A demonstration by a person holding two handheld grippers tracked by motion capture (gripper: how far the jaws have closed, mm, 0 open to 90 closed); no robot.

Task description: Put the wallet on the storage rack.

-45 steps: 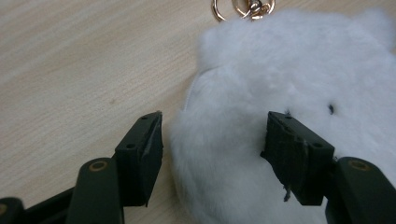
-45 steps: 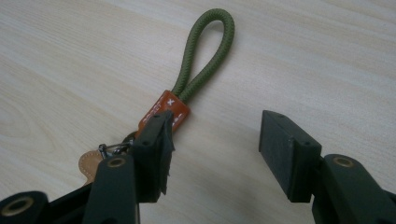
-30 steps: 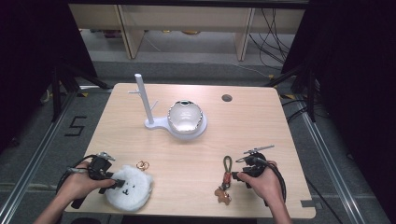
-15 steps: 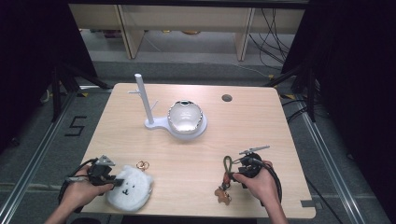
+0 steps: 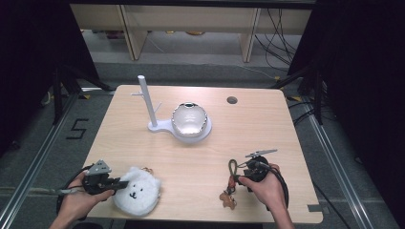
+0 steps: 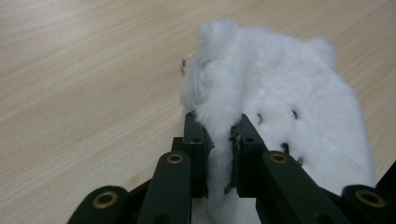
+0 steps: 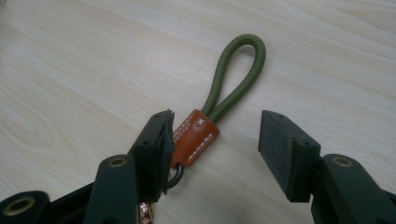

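The left hand-held gripper [image 5: 119, 183] sits at the near left corner of the worktop [image 5: 267, 124], its jaws pinched on the furry edge of a white plush pouch [image 5: 137, 194] with a small stitched face. Those jaws have just been closing, and in the left gripper view the white fur [image 6: 275, 107] is squeezed between the two black pads. A small gold ring [image 6: 186, 62] peeks out at the pouch's far edge. The pouch lies flat on the worktop, just beside the person's left hand [image 5: 79, 202].

At the near right, the right hand-held gripper [image 7: 212, 144] stands wide open over a keychain [image 5: 231, 183]. Its green cord loop [image 7: 238, 74] lies flat on the wood, and the brown leather tab [image 7: 195, 137] touches the left pad, well apart from the right pad.

Farther back, in the middle, stands a white stand with an upright post [image 5: 147, 100], with a shiny round bowl [image 5: 189, 119] on its base.
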